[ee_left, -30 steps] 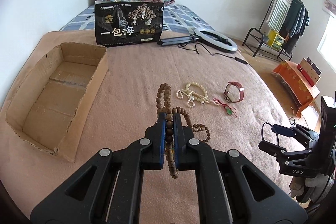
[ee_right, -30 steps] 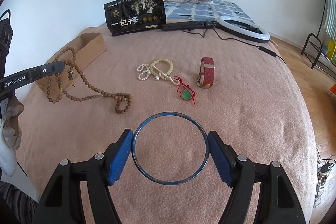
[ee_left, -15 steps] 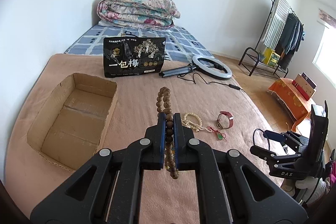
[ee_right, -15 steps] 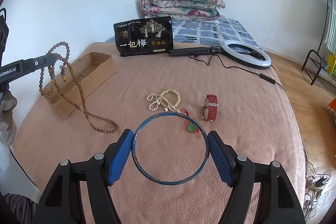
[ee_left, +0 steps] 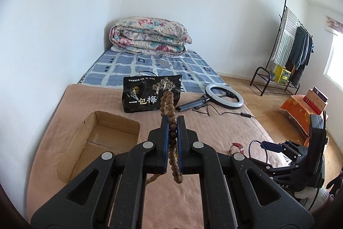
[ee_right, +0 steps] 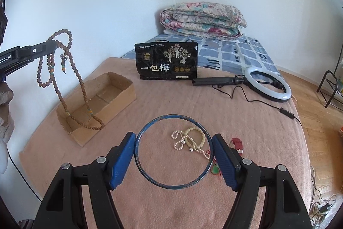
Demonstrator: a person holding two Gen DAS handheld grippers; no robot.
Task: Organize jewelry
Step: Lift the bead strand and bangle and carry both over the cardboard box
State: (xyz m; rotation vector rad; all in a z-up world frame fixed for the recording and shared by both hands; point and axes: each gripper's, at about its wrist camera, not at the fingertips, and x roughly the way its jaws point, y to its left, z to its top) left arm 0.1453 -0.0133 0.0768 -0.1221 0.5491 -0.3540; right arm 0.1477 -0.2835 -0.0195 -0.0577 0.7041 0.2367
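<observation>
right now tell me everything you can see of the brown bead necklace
The brown bead necklace is a long strand of round, wood-looking beads with a few greenish accent beads and a small metal charm. The left gripper pinches it between its fingers, lifted off the blanket. Its loops hang in the air, the lowest above the near end of the cardboard box.

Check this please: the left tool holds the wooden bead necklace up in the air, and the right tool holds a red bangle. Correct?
One detail is wrong: the bangle in the right tool is blue, as the right wrist view shows. The left tool does hold the wooden bead necklace up in the air.
</observation>
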